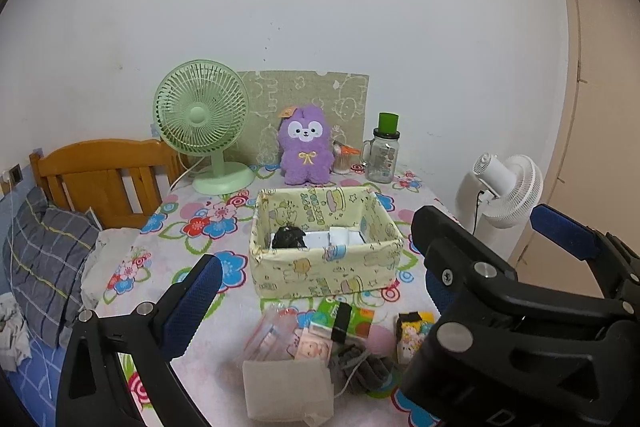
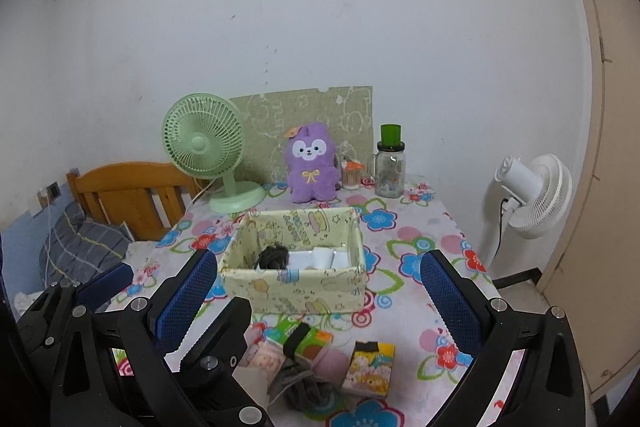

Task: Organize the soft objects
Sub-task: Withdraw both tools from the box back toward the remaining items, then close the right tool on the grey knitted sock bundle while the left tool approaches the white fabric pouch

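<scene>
A yellow cartoon-print fabric box (image 1: 320,279) (image 2: 296,287) stands mid-table, holding a black fuzzy item (image 1: 288,237) (image 2: 274,255) and white folded pieces (image 1: 340,237). In front of it lies a pile: a green pack with a black band (image 1: 344,317) (image 2: 304,341), a yellow cartoon pack (image 1: 412,335) (image 2: 370,367), a grey cloth (image 1: 360,367) (image 2: 304,387) and a white packet (image 1: 286,387). A purple plush (image 1: 306,151) (image 2: 312,163) sits at the back. My left gripper (image 1: 320,267) and right gripper (image 2: 316,259) hover side by side above the pile, both open and empty.
A green desk fan (image 1: 202,115), a glass jar with a green lid (image 1: 382,155) and a swab holder (image 1: 342,161) line the table's back edge. A white standing fan (image 1: 508,191) is off the right edge. A wooden headboard (image 1: 104,167) and pillow (image 1: 48,259) are to the left.
</scene>
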A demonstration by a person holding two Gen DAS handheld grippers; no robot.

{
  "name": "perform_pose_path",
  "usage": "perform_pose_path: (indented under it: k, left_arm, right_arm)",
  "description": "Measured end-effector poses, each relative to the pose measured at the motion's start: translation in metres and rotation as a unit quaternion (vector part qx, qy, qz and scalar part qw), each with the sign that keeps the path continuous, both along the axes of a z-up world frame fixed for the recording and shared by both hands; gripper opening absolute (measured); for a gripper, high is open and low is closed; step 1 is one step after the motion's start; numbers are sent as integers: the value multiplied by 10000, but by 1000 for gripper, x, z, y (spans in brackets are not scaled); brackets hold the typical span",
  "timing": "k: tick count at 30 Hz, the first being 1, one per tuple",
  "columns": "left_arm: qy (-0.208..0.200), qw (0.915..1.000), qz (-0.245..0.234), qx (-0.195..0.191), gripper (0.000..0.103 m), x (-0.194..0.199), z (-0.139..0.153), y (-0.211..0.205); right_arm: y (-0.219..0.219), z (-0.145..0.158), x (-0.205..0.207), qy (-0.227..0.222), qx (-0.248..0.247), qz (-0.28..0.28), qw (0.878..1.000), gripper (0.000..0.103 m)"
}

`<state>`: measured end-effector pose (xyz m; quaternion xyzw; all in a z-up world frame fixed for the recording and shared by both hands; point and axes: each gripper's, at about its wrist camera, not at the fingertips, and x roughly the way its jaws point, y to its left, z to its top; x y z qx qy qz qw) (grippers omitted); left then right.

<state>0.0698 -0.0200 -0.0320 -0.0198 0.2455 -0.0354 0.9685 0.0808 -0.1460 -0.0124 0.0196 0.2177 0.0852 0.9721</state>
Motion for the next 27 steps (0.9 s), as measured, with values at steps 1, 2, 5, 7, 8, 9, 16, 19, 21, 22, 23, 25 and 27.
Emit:
perform_pose_path:
  k: [1, 2, 5, 7, 8, 9, 16, 19, 21, 22, 23, 25, 27]
  left_arm:
    - [5, 10000, -13, -14, 103, -2, -1, 0]
    - [3, 10000, -14, -23, 103, -4, -3, 0]
    - [2, 10000, -6, -17, 103, -10, -8, 0]
    - [20, 10000, -23, -12, 103, -13, -13, -1]
    - [40, 10000, -26, -10, 103, -14, -15, -1]
    - [55, 10000, -26, -12, 103, -15, -18, -2]
    - [128, 9999, 28, 29, 102, -17, -38, 0]
    - [193, 9998, 60, 70, 102, -16, -49, 2]
    - [249, 9997, 44, 66, 101, -15, -57, 2]
    - [278, 9996, 40, 70, 101, -14, -61, 2]
    - [291, 9995, 40, 77, 101, -13, -64, 3]
    - [286, 9995, 69, 72, 100, -14, -72, 4]
    - [309, 9995, 80, 42, 98, -14, -78, 5]
  right_arm:
    - [0, -2, -3, -2, 1, 6, 10000, 103]
    - [0, -3, -6, -10, 5, 11, 10000, 103]
    - [0, -9, -13, -14, -6, -1, 10000, 103]
    - [0, -14, -15, 9, -13, -6, 10000, 103]
    - [0, -16, -16, 22, -22, -11, 10000, 103]
    - [0, -18, -17, 39, -31, -17, 10000, 103]
    - [2, -40, -18, 208, -51, 14, 9998, 103]
    - [5, -53, -15, 307, -77, 24, 9995, 103]
    - [6, -61, -14, 339, -70, 35, 9994, 103]
    - [6, -66, -13, 365, -58, 47, 9993, 103]
    - [6, -69, -12, 382, -55, 53, 9992, 103]
    - [8, -77, -12, 411, -57, 55, 9991, 103]
    - [10, -83, -12, 398, -66, 46, 9992, 102]
